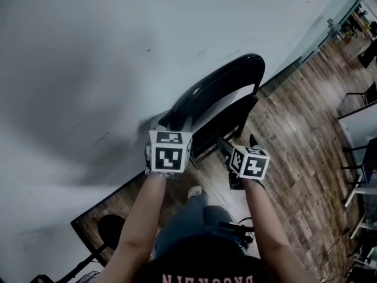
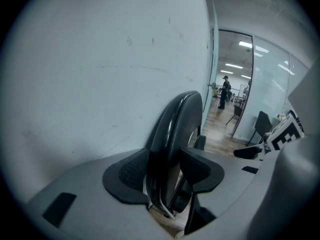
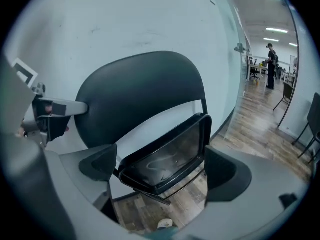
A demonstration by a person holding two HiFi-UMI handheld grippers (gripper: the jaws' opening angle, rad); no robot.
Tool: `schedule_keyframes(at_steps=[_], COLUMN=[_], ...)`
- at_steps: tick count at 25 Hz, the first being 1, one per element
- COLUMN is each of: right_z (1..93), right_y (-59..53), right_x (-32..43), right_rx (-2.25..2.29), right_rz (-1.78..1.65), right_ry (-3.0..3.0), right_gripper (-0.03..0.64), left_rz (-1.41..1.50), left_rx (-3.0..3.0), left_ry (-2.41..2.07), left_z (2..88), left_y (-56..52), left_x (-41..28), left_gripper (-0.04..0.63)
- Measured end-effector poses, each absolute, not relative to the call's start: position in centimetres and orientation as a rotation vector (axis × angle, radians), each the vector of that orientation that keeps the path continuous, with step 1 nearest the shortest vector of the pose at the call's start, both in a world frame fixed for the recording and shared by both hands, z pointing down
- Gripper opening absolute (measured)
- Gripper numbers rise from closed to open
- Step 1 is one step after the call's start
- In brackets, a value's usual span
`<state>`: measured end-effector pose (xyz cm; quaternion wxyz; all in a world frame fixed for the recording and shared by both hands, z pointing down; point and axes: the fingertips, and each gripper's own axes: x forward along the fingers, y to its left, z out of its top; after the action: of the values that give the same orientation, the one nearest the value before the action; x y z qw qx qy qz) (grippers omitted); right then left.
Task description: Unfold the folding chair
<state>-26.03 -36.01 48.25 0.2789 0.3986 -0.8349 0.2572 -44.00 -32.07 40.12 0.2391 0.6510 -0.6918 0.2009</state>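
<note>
A black folding chair leans folded against the white wall, its curved backrest (image 1: 218, 90) up and its seat (image 1: 219, 133) folded flat below. My left gripper (image 1: 171, 125) is shut on the backrest's left edge; in the left gripper view the pads press on the backrest rim (image 2: 175, 134) from both sides around (image 2: 167, 176). My right gripper (image 1: 231, 152) stands open just in front of the seat. In the right gripper view the glossy seat (image 3: 165, 159) lies ahead between the wide jaws (image 3: 162, 166) without touching them, the backrest (image 3: 145, 94) rises above, and the left gripper's finger (image 3: 55, 109) shows at its edge.
White wall (image 1: 88, 52) behind the chair, wooden floor (image 1: 294, 134) beneath. My shoe (image 1: 194, 190) stands near the chair's legs. Other chairs and a desk (image 1: 362, 99) are at the right. A dark stand base (image 1: 112, 229) lies at lower left. A person (image 3: 272, 64) stands far down the corridor.
</note>
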Motion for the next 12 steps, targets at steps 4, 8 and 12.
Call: schedule_keyframes(at_steps=[4,8,12], right_z=[50.7,52.8,55.0], right_y=[-37.9,-39.8,-41.0], right_x=[-27.9,-29.4,-30.6], right_rx=[1.086,1.098,1.119], right_rz=[0.806,0.859,0.944], right_ry=[-2.248,-2.231,-2.188], right_gripper=[0.532,0.497,0.446], left_rz=[0.553,0.550,0.546], left_rx=[1.783,1.790,1.797], left_ry=[-1.902,-1.914,-1.911], left_z=[40.1,39.9,40.0], left_y=[-32.1,-32.1,-32.1], left_x=[-44.1,-44.1,-44.1], left_gripper=[0.199,0.199,0.199])
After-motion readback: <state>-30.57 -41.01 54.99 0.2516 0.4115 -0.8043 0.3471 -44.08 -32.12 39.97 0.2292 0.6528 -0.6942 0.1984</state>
